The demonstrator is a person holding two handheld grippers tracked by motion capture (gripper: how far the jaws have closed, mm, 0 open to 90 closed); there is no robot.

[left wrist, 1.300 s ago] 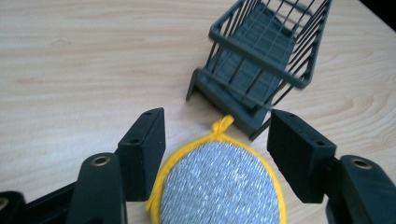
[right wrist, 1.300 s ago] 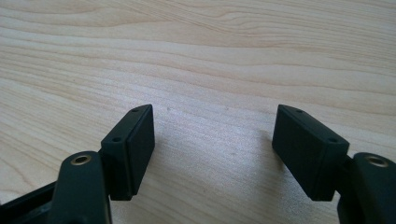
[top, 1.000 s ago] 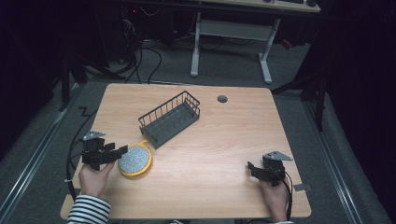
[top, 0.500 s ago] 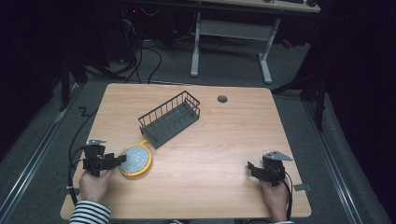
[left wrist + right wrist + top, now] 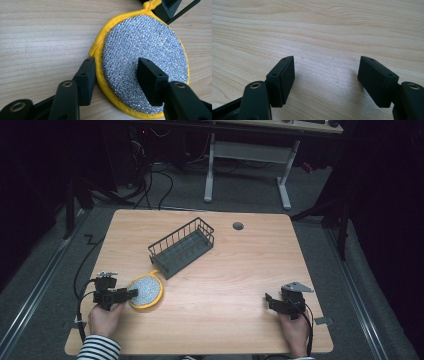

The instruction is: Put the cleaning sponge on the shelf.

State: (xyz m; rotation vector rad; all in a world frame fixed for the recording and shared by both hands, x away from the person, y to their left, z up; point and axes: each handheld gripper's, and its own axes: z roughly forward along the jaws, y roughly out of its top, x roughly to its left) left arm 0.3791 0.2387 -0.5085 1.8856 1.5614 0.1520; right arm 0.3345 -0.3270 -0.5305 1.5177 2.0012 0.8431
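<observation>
The round scrub pad (image 5: 146, 291) with the yellow edge lies flat on the table (image 5: 240, 265) at the lower left, just below the dark wire basket (image 5: 181, 246). The left gripper (image 5: 131, 293) has its jaws spread, one by the pad's edge and one over its shiny top. At the lower right, the right gripper (image 5: 269, 299) is spread wide over bare wood.

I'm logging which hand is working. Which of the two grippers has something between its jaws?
The left gripper: its open jaws straddle the yellow-rimmed scrubber's edge. The right gripper, also open, has bare table between its jaws.
</observation>
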